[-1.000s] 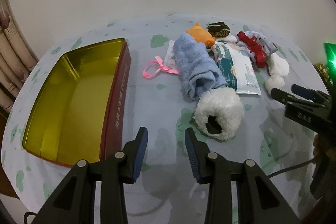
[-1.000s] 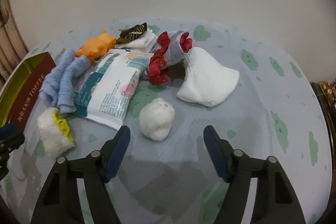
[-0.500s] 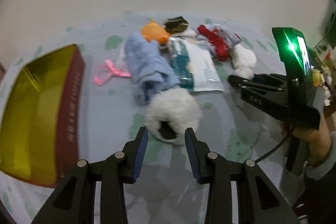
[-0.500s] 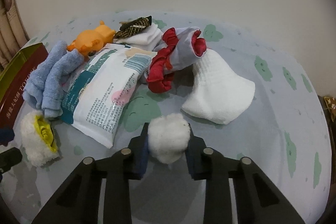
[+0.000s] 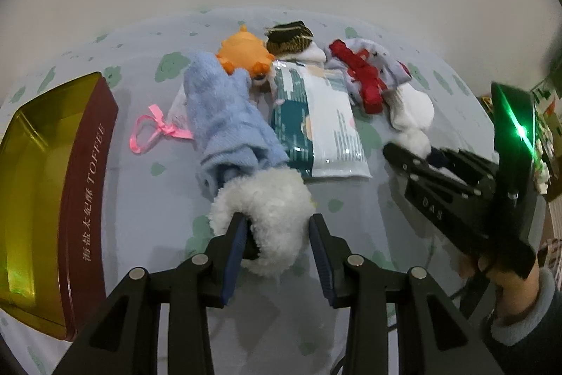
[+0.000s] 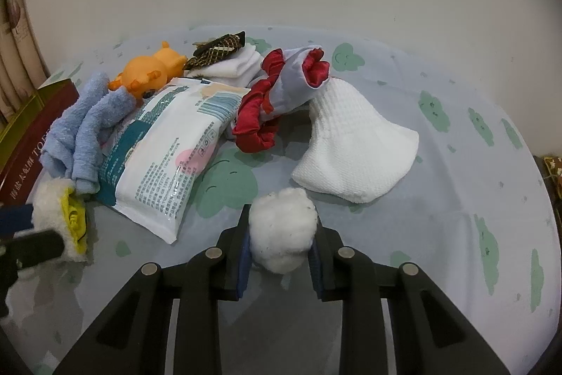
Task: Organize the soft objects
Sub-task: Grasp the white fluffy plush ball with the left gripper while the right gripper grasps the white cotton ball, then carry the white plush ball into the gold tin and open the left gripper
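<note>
Pinching the cotton ball point(image 6: 282, 229), your right gripper point(image 6: 281, 239) sits beside the wipes pack point(image 6: 165, 157); your left gripper point(image 5: 277, 246) straddles the fleecy slipper point(image 5: 261, 209), jaws part-open.

Soft cloth and fluff against shiny metal and plastic film.
Fluffy white cotton ball point(image 6: 282, 231), loose-fibred and matt; curly white fleece slipper point(image 5: 261, 209); fuzzy blue terry towel point(image 5: 228, 115); waffle-knit white cloth point(image 6: 354, 146); glossy red satin ruffle point(image 6: 256, 125); slick, shiny plastic tissue pack point(image 6: 165, 157); smooth orange rubbery toy point(image 5: 246, 55); polished gold-lined metal tin point(image 5: 45, 199) with maroon lacquered side; matt printed tablecloth point(image 6: 456, 234); matt black plastic fingers point(image 5: 233, 246).
</note>
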{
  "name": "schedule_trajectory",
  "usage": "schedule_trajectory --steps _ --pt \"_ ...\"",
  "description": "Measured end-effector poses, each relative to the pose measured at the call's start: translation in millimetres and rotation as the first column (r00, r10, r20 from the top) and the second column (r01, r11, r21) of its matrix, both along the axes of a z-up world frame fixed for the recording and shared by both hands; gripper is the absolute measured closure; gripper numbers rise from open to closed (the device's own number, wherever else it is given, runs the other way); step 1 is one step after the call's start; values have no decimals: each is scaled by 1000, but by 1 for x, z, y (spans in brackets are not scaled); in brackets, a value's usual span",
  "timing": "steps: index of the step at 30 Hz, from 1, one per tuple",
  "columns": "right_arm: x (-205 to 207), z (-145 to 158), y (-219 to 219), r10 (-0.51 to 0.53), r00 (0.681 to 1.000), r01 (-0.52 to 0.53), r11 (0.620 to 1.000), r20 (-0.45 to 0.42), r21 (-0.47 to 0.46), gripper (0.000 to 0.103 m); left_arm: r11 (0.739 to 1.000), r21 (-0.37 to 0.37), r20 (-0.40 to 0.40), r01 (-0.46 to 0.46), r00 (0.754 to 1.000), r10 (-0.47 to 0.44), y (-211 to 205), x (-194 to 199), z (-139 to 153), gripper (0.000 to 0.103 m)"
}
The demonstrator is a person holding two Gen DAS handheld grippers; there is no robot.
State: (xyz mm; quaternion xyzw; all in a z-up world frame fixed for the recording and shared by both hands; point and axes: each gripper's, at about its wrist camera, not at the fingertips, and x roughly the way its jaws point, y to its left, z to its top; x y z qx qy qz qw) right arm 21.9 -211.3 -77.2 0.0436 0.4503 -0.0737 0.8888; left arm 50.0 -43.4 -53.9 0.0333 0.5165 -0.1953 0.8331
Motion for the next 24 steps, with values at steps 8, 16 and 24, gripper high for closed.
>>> schedule_trajectory --steps 8,16,24 --pt "-1 0 2 0 1000 0 1000 3 11 77 998 64 6 -22 1000 22 -7 8 -11 51" --pt "-1 0 1 -1 1000 1 1000 5 15 77 999 21 21 -34 999 34 7 6 -11 65" --pt "-1 0 2 -1 1000 1 1000 5 15 77 999 48 64 14 998 -17 8 -13 -1 69"
